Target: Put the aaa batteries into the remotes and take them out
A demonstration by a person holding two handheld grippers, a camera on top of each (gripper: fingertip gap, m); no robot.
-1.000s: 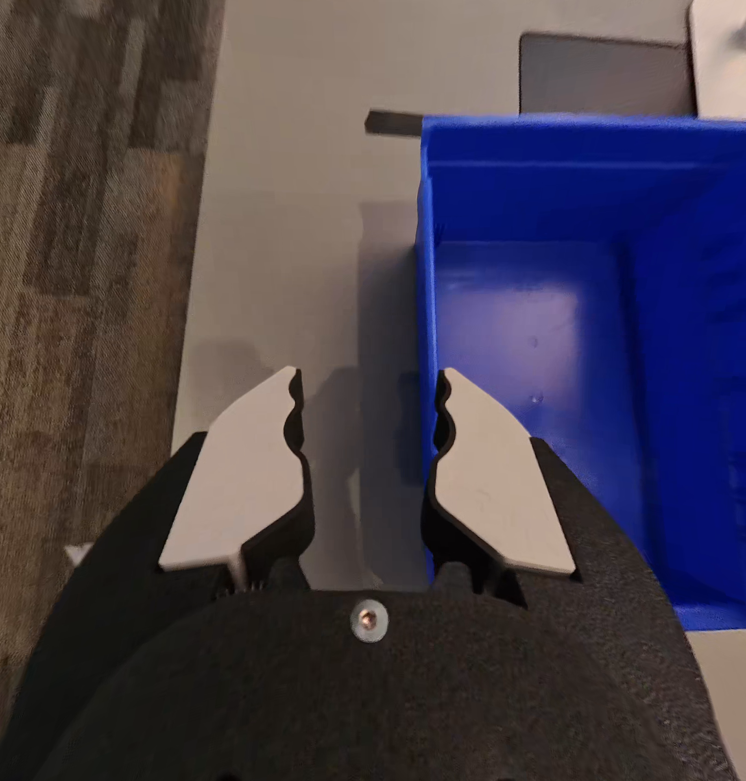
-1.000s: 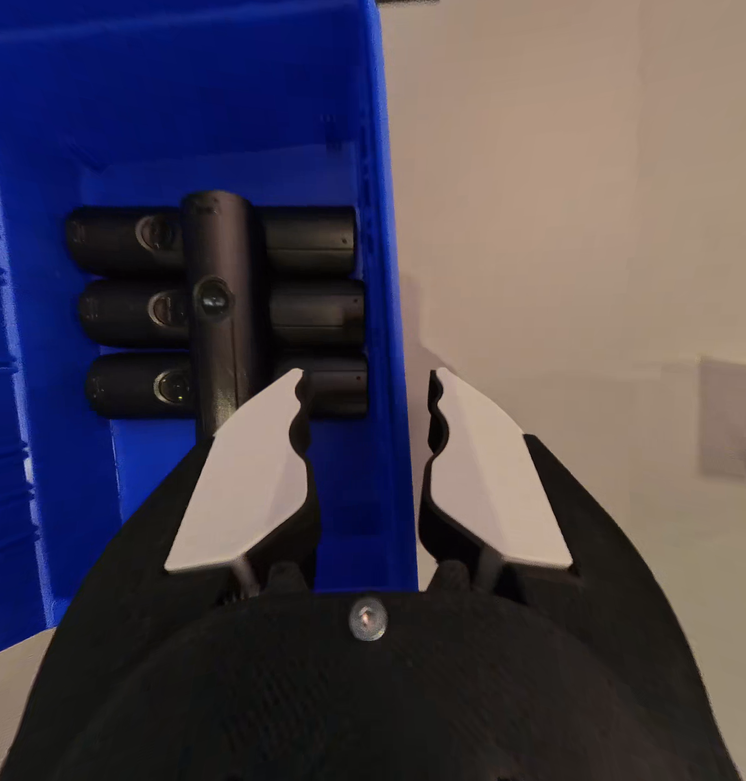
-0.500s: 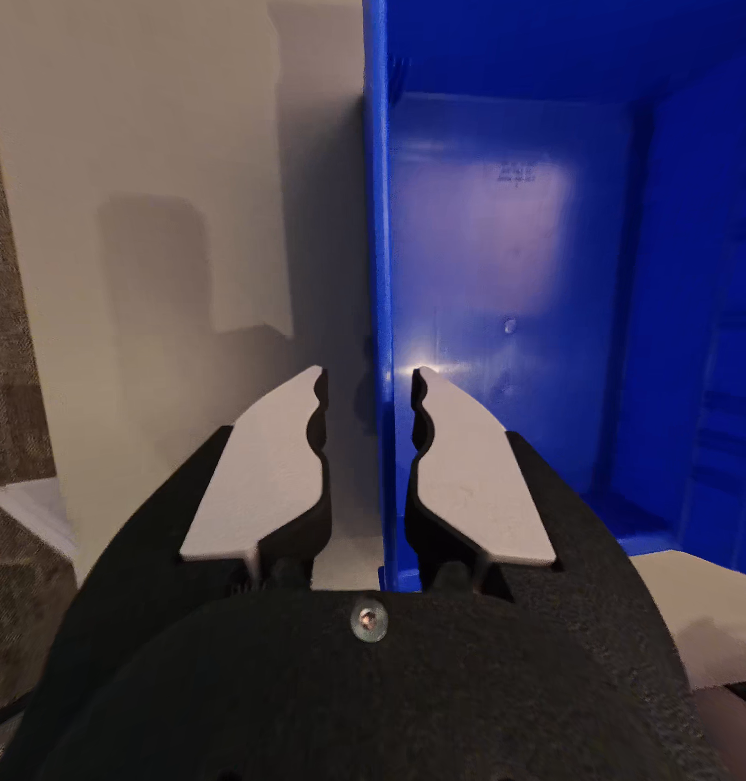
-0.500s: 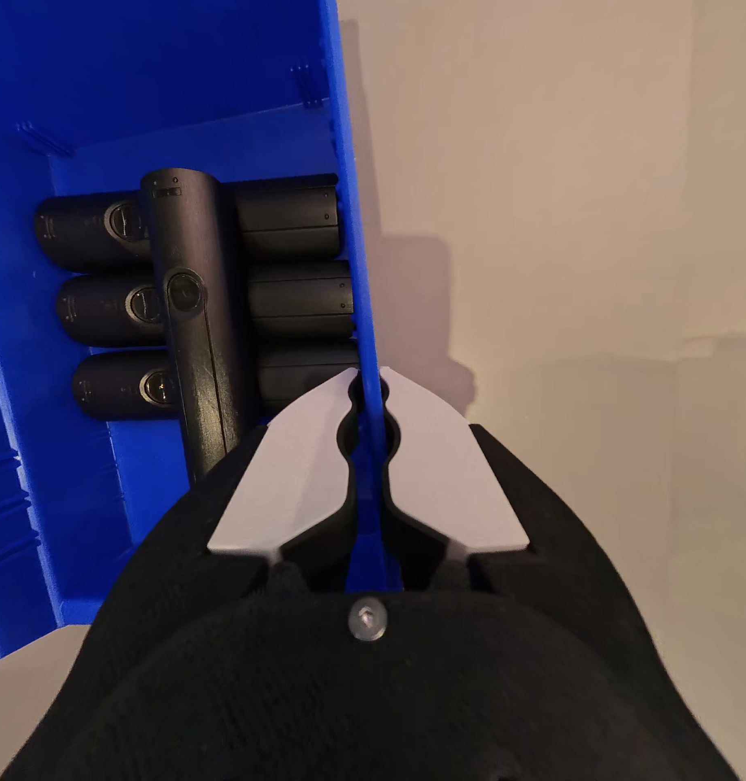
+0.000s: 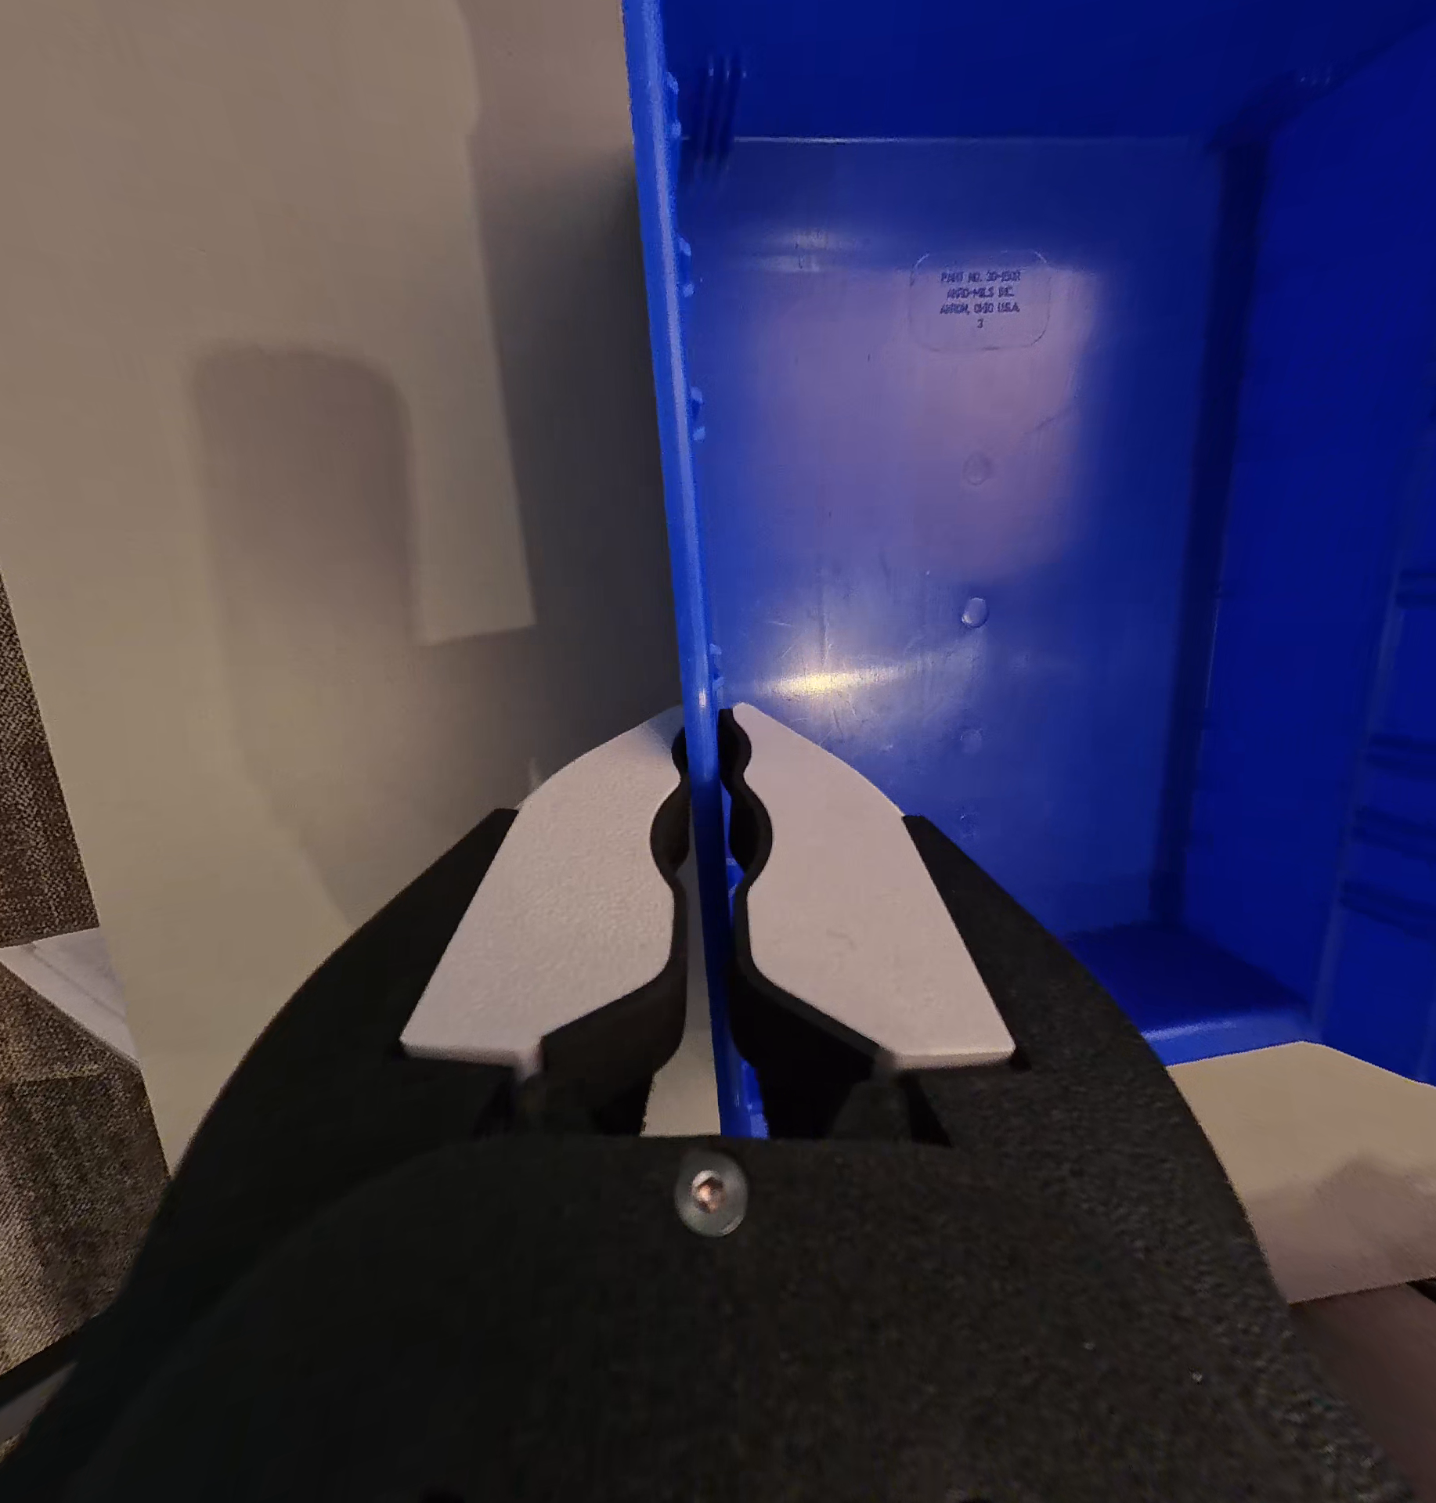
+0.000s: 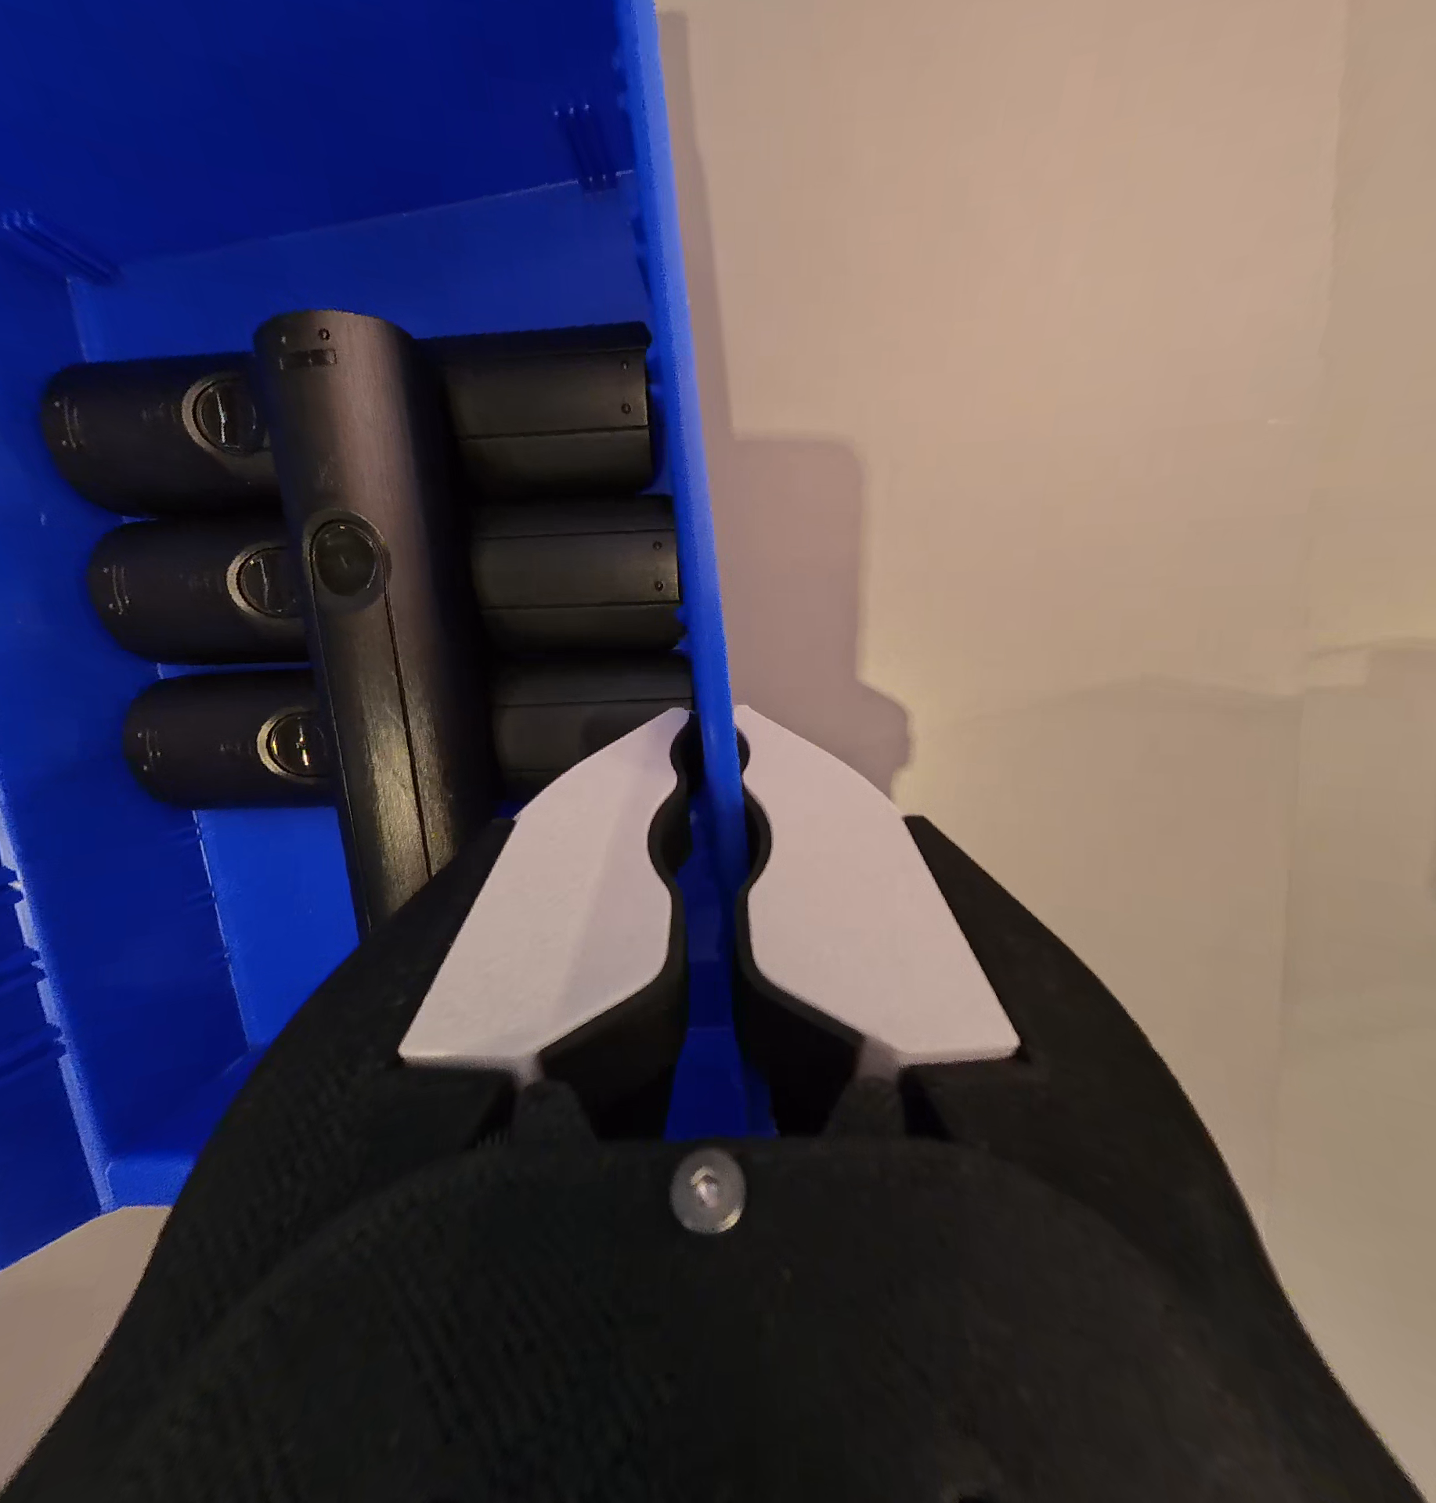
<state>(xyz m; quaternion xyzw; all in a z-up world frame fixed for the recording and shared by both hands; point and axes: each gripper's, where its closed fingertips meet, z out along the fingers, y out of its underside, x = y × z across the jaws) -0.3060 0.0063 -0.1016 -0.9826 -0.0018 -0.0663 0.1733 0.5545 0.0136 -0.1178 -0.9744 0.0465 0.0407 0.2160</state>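
A blue plastic bin (image 5: pixel 942 504) stands on a pale table. My left gripper (image 5: pixel 705 716) is shut on the bin's left side wall (image 5: pixel 674 407), one finger outside and one inside. My right gripper (image 6: pixel 711 716) is shut on the bin's right side wall (image 6: pixel 674 407). In the right wrist view, three black remotes (image 6: pixel 161 590) lie side by side across the bin floor, and another black remote (image 6: pixel 357 585) lies lengthwise on top of them. The bin compartment in the left wrist view holds nothing. No batteries show in either view.
The pale table top (image 5: pixel 251 407) extends to the left of the bin and also to its right (image 6: pixel 1105 488). Brown carpet (image 5: pixel 15 813) lies beyond the table's left edge. A dark strip (image 5: pixel 1398 1334) shows at the lower right of the left wrist view.
One second ago both grippers were open beside the bin walls. The right gripper closed on the right wall first; the left gripper has now closed on the left wall.
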